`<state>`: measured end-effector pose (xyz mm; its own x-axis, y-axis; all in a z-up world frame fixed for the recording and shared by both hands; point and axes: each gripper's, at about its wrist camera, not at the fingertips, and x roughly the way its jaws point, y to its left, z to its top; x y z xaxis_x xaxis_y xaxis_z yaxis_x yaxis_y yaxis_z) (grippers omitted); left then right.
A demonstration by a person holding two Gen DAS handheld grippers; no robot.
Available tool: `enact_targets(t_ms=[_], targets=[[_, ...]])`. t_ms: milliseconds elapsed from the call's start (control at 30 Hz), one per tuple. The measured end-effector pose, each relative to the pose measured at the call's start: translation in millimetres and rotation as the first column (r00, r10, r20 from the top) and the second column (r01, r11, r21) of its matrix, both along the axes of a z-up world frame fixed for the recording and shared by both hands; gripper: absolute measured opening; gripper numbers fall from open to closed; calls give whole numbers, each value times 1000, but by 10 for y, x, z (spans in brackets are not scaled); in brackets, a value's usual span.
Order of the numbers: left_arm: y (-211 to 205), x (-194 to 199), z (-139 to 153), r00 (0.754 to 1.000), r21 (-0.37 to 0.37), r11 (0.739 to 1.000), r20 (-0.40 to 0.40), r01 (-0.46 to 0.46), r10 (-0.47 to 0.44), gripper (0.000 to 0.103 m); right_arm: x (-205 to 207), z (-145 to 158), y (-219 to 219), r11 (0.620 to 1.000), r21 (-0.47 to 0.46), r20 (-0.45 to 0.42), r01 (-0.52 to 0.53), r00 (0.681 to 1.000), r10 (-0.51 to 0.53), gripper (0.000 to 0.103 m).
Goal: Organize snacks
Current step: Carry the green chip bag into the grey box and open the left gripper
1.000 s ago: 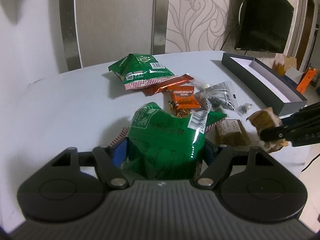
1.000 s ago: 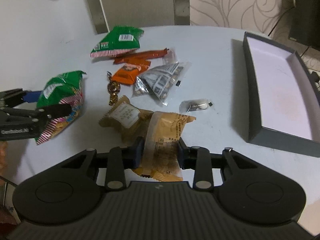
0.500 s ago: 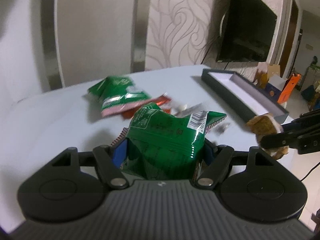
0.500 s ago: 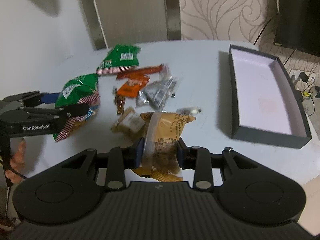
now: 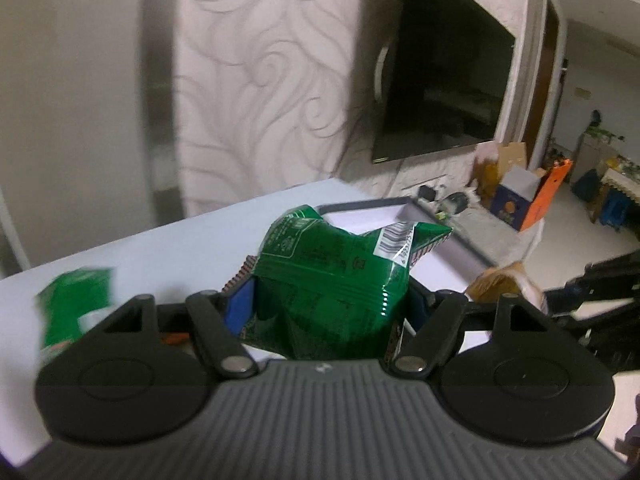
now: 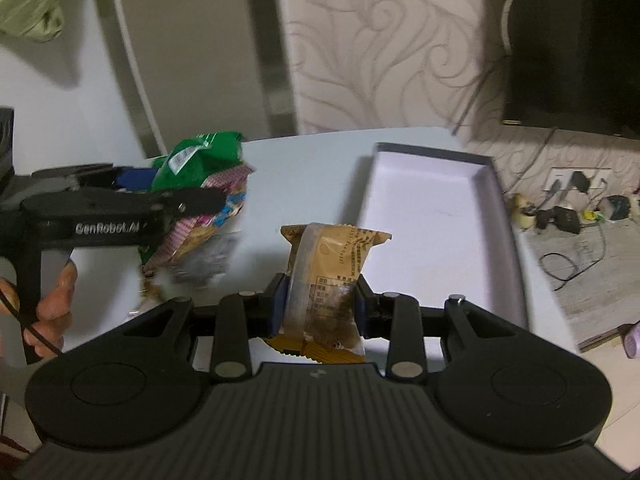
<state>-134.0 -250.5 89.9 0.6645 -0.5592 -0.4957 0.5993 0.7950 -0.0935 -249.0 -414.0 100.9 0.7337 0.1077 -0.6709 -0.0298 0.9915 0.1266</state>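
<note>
My left gripper (image 5: 332, 308) is shut on a green snack bag (image 5: 332, 276) and holds it above the white table (image 5: 160, 252). In the right wrist view the left gripper (image 6: 120, 204) shows at the left with the green bag (image 6: 200, 156). My right gripper (image 6: 320, 300) is shut on a tan wrapped pastry (image 6: 324, 272), held in the air short of the dark open box (image 6: 432, 216). The pastry (image 5: 504, 284) and the right gripper (image 5: 600, 288) show at the right of the left wrist view. The box rim (image 5: 360, 206) shows behind the green bag.
A second green bag (image 5: 76, 304) lies blurred on the table at the left. Loose snack packets (image 6: 200, 264) lie under the left gripper. A black TV (image 5: 440, 92) hangs on the patterned wall. Cardboard boxes (image 5: 524, 196) and cables (image 6: 568, 216) are on the floor beyond the table.
Both grippers have risen and swung to the right toward the box, each carrying its snack. The snack pile has slid out to the left of both views.
</note>
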Motion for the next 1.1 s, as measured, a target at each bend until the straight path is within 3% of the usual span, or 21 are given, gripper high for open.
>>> enact_targets(t_ms=[233, 467, 1000, 1100], targets=[[-863, 194, -96, 996, 43, 995, 18, 87, -88, 76, 125, -182, -626, 999, -1, -38, 43, 998, -43, 39], [-1467, 473, -353, 997, 103, 991, -18, 81, -80, 76, 275, -389, -933, 1000, 3, -79, 10, 997, -10, 39], [-2027, 730, -536, 998, 236, 971, 49, 31, -44, 78, 530, -651, -1066, 994, 0, -134, -106, 985, 105, 39], [-2080, 778, -560, 998, 249, 967, 14, 53, -59, 79, 547, -677, -1074, 994, 0, -140, -114, 984, 113, 39]])
